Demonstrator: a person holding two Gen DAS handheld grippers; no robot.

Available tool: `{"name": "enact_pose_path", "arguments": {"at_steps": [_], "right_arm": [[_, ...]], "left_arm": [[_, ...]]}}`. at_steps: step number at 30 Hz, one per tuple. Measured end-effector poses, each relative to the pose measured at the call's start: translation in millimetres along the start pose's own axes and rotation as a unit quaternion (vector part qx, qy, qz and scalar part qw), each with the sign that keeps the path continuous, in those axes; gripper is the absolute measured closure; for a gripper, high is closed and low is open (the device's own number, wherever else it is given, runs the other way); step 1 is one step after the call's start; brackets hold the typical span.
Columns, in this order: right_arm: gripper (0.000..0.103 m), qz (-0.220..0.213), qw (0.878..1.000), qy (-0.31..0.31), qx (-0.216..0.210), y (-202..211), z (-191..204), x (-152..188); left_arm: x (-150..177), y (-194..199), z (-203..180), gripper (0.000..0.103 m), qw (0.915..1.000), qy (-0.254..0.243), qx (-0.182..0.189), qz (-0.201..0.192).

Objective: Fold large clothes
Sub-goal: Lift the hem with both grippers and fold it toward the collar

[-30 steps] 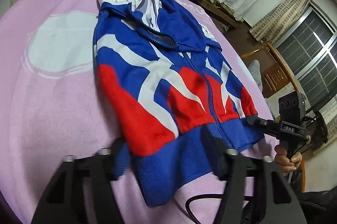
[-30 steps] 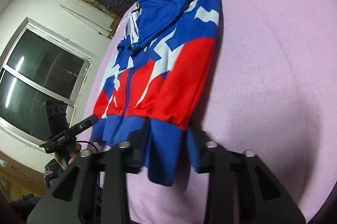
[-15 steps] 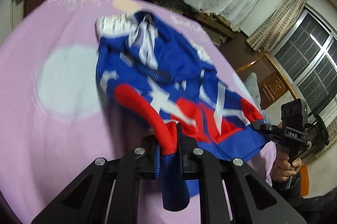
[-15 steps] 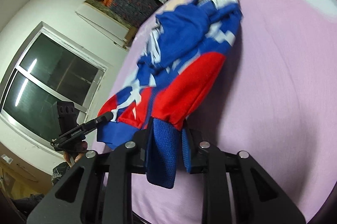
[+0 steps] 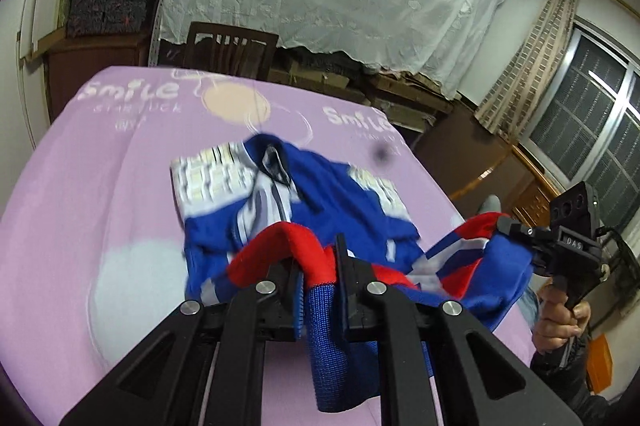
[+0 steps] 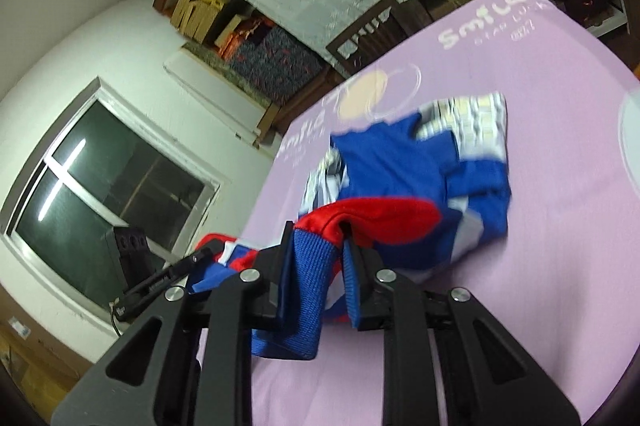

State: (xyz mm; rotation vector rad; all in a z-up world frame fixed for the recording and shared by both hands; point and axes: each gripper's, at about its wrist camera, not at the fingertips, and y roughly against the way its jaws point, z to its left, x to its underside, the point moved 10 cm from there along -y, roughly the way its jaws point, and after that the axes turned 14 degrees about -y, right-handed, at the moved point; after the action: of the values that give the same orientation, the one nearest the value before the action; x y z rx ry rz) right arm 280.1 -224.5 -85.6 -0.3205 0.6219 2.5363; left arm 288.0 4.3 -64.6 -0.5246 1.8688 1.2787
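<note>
Roughly halfway, by the look of it. Left gripper (image 5: pixel 318 268) pinching the ribbed blue hem (image 5: pixel 328 330) of the jacket (image 5: pixel 340 194) at one corner, cloth pressed between both fingers, red panel bunched just above them. Right gripper (image 6: pixel 318 246) likewise clamped on the hem's other corner, blue rib hanging down between its fingers. Bottom edge lifted clear of the purple blanket (image 5: pixel 80 210); collar and white-patterned shoulders lying flat toward 12 o'clock. Sleeves seemingly tucked in already, judging from the narrow shape, though blurred and hard to confirm. Left to do, probably: carrying the hem over toward the collar, laying it down, letting go, perhaps one more fold after that.

Readable on the blanket, from 10 o'clock across to 1 o'clock in the left view: "Smile" with smaller "STAR LUCK" under it, then a second "Smile" partly blurred. On the other gripper's body at 3 o'clock, small letters "DAS". Nothing legible on the jacket itself.
</note>
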Motion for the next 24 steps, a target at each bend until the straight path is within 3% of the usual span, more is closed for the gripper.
{"name": "enact_pose_path", "arguments": {"at_steps": [12,19,24], "right_arm": [[0.082,-0.042,0.995,-0.09,0.021,-89.4,-56.3,-119.3],[0.082,-0.025,0.988,-0.139,0.06,-153.1,-119.4,-138.6],[0.083,-0.007,0.986,-0.142,0.091,-175.1,-150.9,-132.8]], "left_arm": [[-47.1,-91.5,62.4,0.09,0.9982,0.018,-0.057,0.01],[-16.7,-166.9,103.2,0.09,0.9926,0.006,-0.104,0.063],[0.2,-186.7,112.8,0.087,0.9929,0.012,-0.092,0.074]]}}
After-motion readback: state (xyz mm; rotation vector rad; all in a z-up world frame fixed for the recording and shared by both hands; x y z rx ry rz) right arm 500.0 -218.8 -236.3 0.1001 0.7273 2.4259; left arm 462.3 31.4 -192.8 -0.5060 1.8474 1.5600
